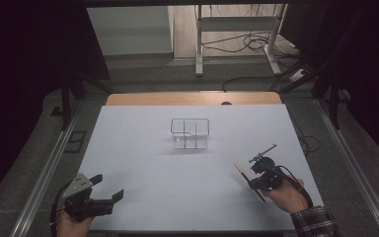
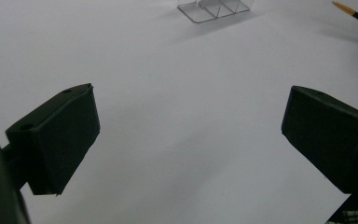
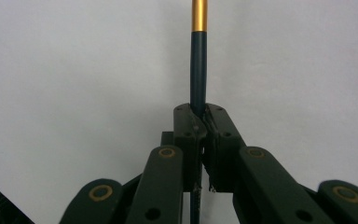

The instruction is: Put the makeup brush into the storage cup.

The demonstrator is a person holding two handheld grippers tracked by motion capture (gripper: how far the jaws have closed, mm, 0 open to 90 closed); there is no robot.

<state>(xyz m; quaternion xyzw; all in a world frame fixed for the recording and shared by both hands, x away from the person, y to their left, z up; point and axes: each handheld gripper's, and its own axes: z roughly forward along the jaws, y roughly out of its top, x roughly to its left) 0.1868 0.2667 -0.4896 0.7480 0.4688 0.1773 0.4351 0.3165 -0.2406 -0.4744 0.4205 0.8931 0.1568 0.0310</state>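
A slim dark pen or brush (image 3: pixel 198 70) with a gold band and tip lies between the jaws of my right gripper (image 3: pixel 203 119), which is shut on its shaft. In the high view the pen (image 1: pixel 241 171) slants across the right gripper (image 1: pixel 254 182) near the table's front right, gold end pointing towards the middle. A clear compartmented organiser (image 1: pixel 190 133) stands at the table's centre, well ahead of both grippers. At the front left, my left gripper (image 1: pixel 109 186) is open with nothing between its jaws (image 2: pixel 189 126). The left gripper view has the organiser (image 2: pixel 213 9) far off and the pen's gold tip (image 2: pixel 342 6).
The white table top (image 1: pixel 143 163) spreads wide around the organiser. A wooden edge (image 1: pixel 192 98) runs along the back. Beyond it stand a metal frame (image 1: pixel 237 29) and floor cables (image 1: pixel 251 42). Dark curtains flank both sides.
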